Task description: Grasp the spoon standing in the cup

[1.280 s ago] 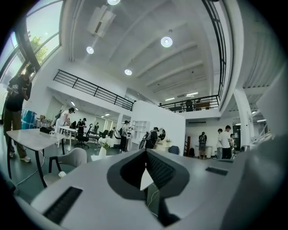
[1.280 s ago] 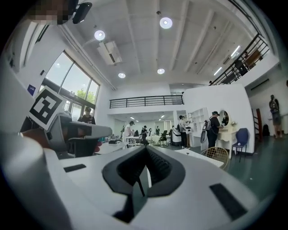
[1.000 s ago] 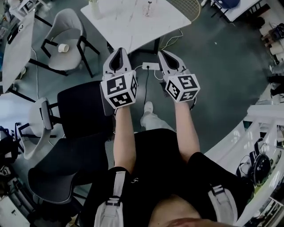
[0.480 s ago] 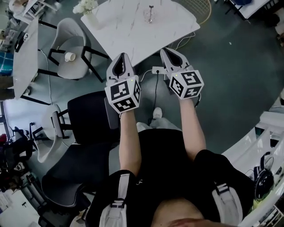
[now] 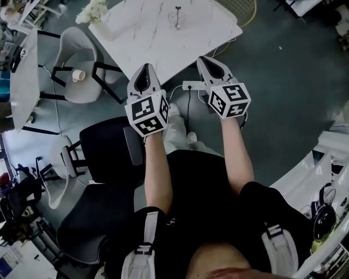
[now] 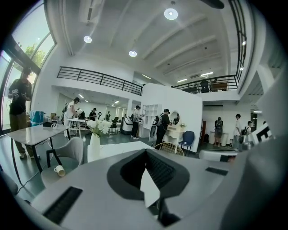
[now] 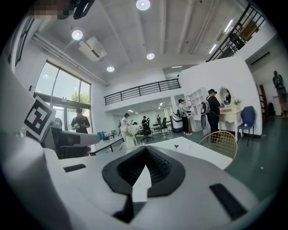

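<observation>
White counter (image 5: 143, 34) ahead: cup (image 5: 175, 22) with spoon (image 5: 177, 10) stands well beyond my left tool (image 5: 144, 68) and right tool (image 5: 205, 60), both closed, empty. Approach step, I judge; next, reach in, opening one.

Wore a black short-sleeved top (image 5: 191, 185), pale trousers (image 5: 175, 129) and white shoes (image 5: 191, 137), with two grey webbing straps (image 5: 143, 240) running down from the shoulders, each crossed by a black buckle (image 5: 139, 249). Showed on the left gripper (image 5: 145, 70) and the right gripper (image 5: 204, 60) the same pale grey tapered shell around a dark teardrop-shaped hollow lined with ribbed black pads (image 6: 159, 170), plus flat black slots (image 6: 63, 204) set into the casing. Bore at the rear of each a white cube (image 5: 146, 113) printed with bold black square markers on every visible face.
</observation>
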Demonstrator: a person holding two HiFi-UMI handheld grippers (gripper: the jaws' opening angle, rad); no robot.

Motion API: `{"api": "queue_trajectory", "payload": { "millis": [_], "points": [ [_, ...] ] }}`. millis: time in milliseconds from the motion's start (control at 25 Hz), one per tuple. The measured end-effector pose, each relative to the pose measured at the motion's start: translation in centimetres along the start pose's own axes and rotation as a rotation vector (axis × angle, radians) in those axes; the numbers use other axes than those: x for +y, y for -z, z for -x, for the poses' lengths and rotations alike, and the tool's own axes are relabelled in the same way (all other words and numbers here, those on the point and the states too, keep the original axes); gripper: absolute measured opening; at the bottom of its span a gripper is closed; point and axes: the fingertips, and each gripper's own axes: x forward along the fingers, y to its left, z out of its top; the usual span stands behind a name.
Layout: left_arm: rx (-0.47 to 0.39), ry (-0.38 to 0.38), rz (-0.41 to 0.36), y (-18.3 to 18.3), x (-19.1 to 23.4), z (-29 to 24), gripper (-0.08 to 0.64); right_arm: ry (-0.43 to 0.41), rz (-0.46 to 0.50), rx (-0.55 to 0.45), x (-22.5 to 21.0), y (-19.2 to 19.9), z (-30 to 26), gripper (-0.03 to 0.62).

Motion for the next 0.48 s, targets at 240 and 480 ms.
{"api": "queue_trajectory", "payload": {
  "millis": [240,480],
  "points": [
    [-0.014,0.073,0.020,-0.9,-1.5,-6.4,0.014,0.051,0.042,0.011,-4.2,-1.4,-3.5,0.006],
    [0.024,0.098,0.043,-1.3,-0.5,-13.0,0.014,0.060,0.049,0.042,-6.6,-2.2,-9.5,0.006]
  ]
}}
